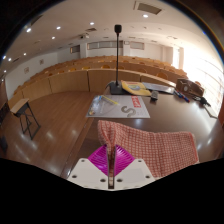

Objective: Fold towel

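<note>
A red-and-white checked towel [150, 146] hangs over the near edge of a grey table [112, 110], draped from beyond the fingers down to the right. My gripper [110, 160] is shut, its magenta pads [100, 158] pressed together on the towel's edge, which runs up from between the fingertips.
Small objects lie on the table beyond the towel: a white card with marks [128, 106], a yellow item [136, 91] and a blue item [155, 97]. A black pole [117, 55] stands at the table's far side. Dark gear [190, 92] sits to the right. Wooden benches [80, 75] line the back.
</note>
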The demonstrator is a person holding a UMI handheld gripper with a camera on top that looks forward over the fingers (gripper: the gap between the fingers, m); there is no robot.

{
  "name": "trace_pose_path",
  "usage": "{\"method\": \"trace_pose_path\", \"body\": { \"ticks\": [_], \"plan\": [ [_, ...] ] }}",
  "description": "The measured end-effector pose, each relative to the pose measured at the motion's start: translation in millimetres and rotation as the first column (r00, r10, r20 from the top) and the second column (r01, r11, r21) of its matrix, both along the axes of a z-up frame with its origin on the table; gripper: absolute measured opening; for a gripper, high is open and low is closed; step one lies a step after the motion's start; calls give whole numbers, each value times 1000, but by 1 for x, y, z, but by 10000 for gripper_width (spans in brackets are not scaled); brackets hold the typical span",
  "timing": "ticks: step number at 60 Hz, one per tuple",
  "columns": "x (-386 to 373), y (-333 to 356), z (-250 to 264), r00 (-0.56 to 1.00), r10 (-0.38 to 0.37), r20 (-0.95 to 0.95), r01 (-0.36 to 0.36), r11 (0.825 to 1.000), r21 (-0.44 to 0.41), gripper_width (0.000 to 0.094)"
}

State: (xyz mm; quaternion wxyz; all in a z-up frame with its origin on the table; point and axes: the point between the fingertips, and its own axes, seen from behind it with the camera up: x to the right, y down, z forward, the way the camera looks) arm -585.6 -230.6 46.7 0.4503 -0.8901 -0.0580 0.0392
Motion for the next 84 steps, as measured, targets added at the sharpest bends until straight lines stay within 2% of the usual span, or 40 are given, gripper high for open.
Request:
{"method": "trace_pose_path", "body": {
  "ticks": [7, 14, 20, 28, 32, 36, 42, 44, 46, 56, 71, 84],
  "plan": [
    [8, 4, 68, 978, 16, -207, -4, 998, 60, 43],
    [66, 14, 108, 968, -13, -251, 47, 990, 130, 41],
    [134, 22, 92, 971, -86, -224, 112, 988, 106, 43],
    [206, 24, 29, 967, -169, -189, 169, 985, -16, 68],
    [235, 19, 7, 972, -179, -154, 173, 984, -50, 228],
    [276, 20, 7, 971, -223, -84, 222, 975, -23, 403],
    [316, 15, 22, 970, -243, -18, 243, 970, 21, 776],
    [323, 12, 29, 970, -243, -5, 244, 969, 31, 863],
    [326, 9, 37, 972, -235, 7, 235, 971, 44, 841],
    [322, -13, 77, 977, -204, 58, 200, 977, 76, 851],
    [283, -92, 121, 973, -216, 82, 210, 975, 79, 848],
    [246, -172, 139, 968, -228, 101, 220, 972, 86, 846]
  ]
}}
